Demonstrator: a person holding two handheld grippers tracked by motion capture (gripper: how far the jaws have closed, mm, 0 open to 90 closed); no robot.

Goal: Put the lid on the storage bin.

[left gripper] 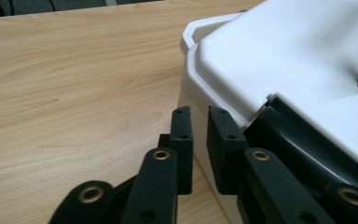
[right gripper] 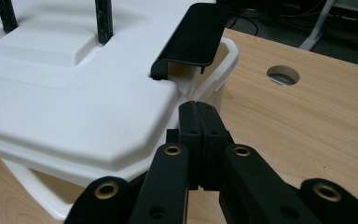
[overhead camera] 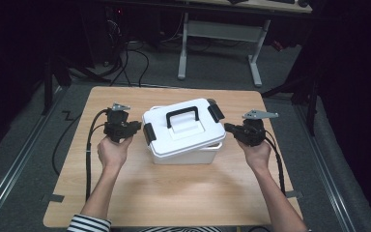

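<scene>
A white storage box point(overhead camera: 183, 133) sits at the centre of the high view, on a light wooden table point(overhead camera: 183, 193), with its lid point(overhead camera: 181, 126) lying skewed on top so that the lower right corner of the tub shows beyond the lid's edge. The lid carries a black carry handle point(overhead camera: 182, 116) in its middle and a black latch at each end: the left latch point(overhead camera: 149, 133) and the right latch point(overhead camera: 216, 110).

The left gripper point(overhead camera: 136, 126) is at the left of the box in the high view, held in the person's left hand point(overhead camera: 112, 151), its tips just beside the left latch. In the left gripper view its jaws stand nearly together (a narrow slit remains between the pads, and nothing is in it), right next to the latch and the box wall; whether a pad touches the latch I cannot tell.

The right gripper point(overhead camera: 228, 127) comes in from the right of the high view, held in the right hand point(overhead camera: 257, 153). In the right gripper view its jaws are pressed flat against each other, empty, their tips just under the lid's corner, below the raised right latch point(right gripper: 193, 37), which stands lifted off the tub rim
</scene>
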